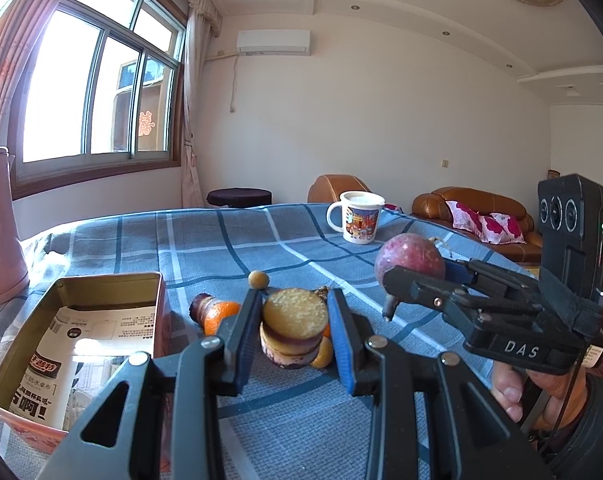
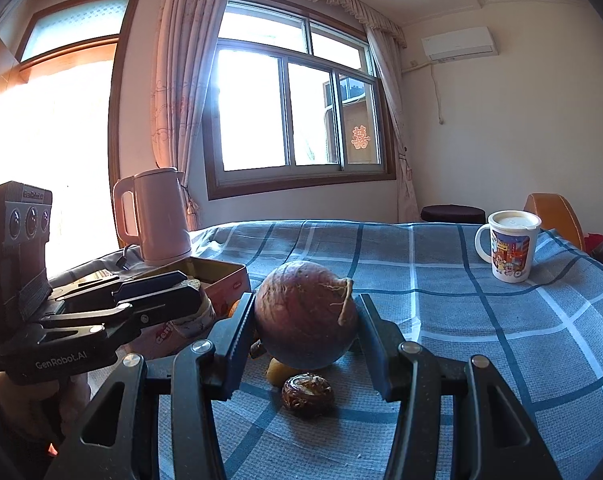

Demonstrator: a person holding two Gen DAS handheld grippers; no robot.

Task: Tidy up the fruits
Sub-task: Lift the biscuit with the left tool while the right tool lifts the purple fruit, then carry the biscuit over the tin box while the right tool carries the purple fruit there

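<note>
My left gripper (image 1: 294,316) is shut on a round sliced piece with a yellow cut face and purple skin (image 1: 294,322), held above the blue checked tablecloth (image 1: 221,248). My right gripper (image 2: 306,320) is shut on a round purple passion fruit (image 2: 306,320), lifted off the cloth; it also shows in the left wrist view (image 1: 410,260). An orange (image 1: 217,314) with a dark piece on it, a small tan round fruit (image 1: 258,279) and a brown date (image 2: 307,391) lie on the cloth. An open gold tin box (image 1: 77,344) lined with printed paper stands to the left.
A lidded cartoon mug (image 1: 359,218) stands at the far side of the table. A pink kettle (image 2: 155,216) stands at the far left by the window. A brown sofa (image 1: 481,216) and a dark stool (image 1: 239,197) are beyond the table.
</note>
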